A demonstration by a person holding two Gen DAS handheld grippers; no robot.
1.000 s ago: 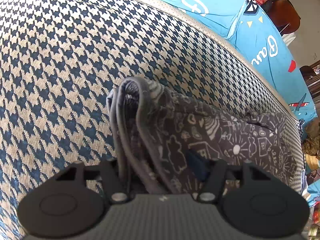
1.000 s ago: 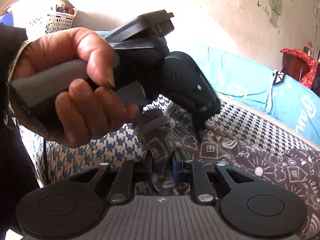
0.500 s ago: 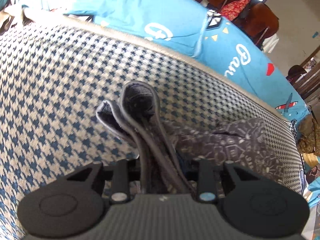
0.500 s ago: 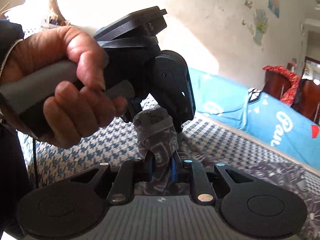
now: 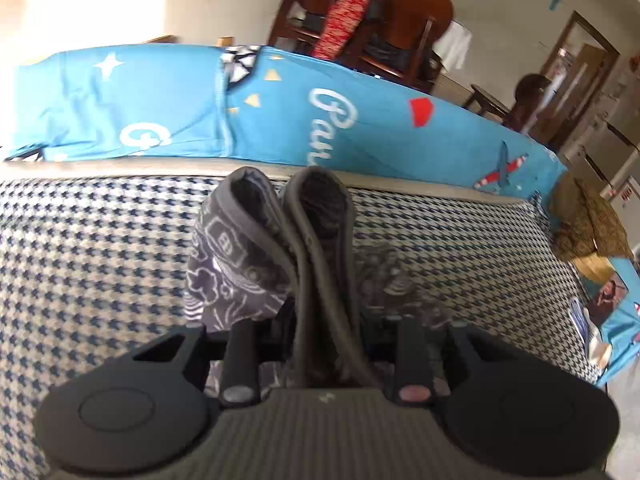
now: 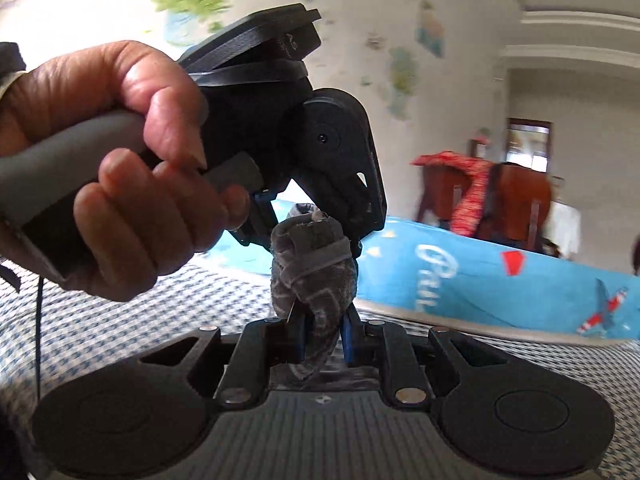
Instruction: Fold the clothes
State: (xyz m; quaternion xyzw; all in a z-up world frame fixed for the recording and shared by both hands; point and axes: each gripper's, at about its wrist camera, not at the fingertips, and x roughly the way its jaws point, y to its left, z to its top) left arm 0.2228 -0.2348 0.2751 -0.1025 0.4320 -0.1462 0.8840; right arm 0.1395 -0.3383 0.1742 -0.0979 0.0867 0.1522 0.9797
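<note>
1. The left hand-held gripper [image 5: 326, 332] is clenched on a bunched edge of the dark grey garment printed with white doodles [image 5: 240, 272]; two hemmed folds of the cloth stand up between its black fingers, one leaning left and one upright.
2. The right hand-held gripper [image 6: 323, 334] is clenched on another gathered part of the same grey garment [image 6: 314, 280]; the cloth is pinched between its blue-edged fingers [image 6: 347, 338] and rises in a thick wad above them.
3. In the right wrist view a person's hand [image 6: 120, 168] grips the grey handle of the left hand-held gripper [image 6: 308, 236], whose black body tilts down onto the top of that wad; the two tools hold the garment close together.
4. The rest of the garment trails down, blurred, to the blue-and-cream houndstooth mattress [image 5: 88, 240], towards its far edge.
5. Along that far edge lies a bright blue sheet with white lettering, stars and small aeroplanes [image 5: 360, 120].
6. Behind the sheet stand dark wooden chairs [image 5: 400, 12] with a red patterned cloth [image 5: 348, 4] draped over one.
</note>
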